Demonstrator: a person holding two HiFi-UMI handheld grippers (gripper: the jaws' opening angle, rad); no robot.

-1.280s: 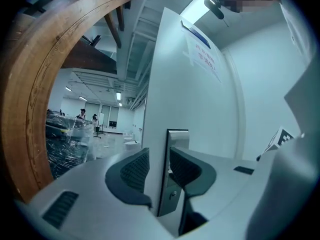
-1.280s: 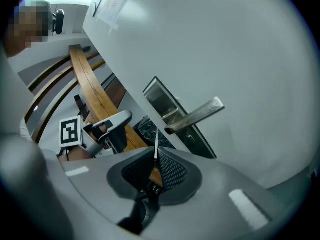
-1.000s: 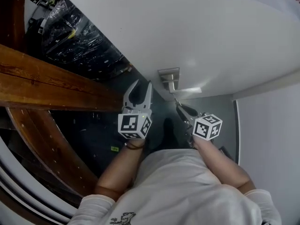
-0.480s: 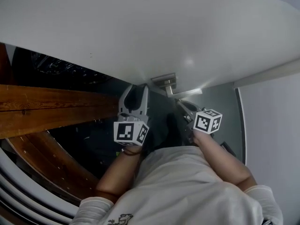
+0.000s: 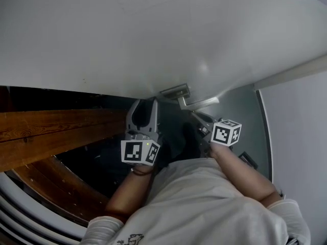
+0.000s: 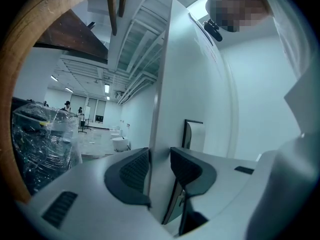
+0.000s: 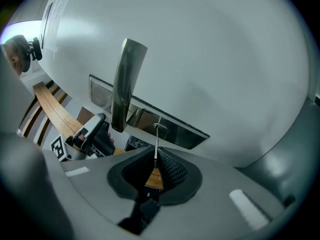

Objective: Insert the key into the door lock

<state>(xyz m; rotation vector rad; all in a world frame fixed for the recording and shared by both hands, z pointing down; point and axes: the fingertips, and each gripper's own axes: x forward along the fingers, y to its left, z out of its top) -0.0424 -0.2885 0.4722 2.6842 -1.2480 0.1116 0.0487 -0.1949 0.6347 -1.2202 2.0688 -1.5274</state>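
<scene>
The right gripper (image 7: 156, 156) has its fingers pinched tight on a thin silver key (image 7: 156, 143). The key stands edge-on, with its tip at the metal lock plate (image 7: 175, 132), just beside the lever handle (image 7: 125, 84). The left gripper (image 6: 160, 166) has its fingers narrowed onto the edge of the white door (image 6: 167, 79), one finger on each face.

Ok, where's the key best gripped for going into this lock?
By its head, from behind, in line with the blade. The thin key points straight out of the right claw at the lock plate, leaving the blade free to enter.
</scene>
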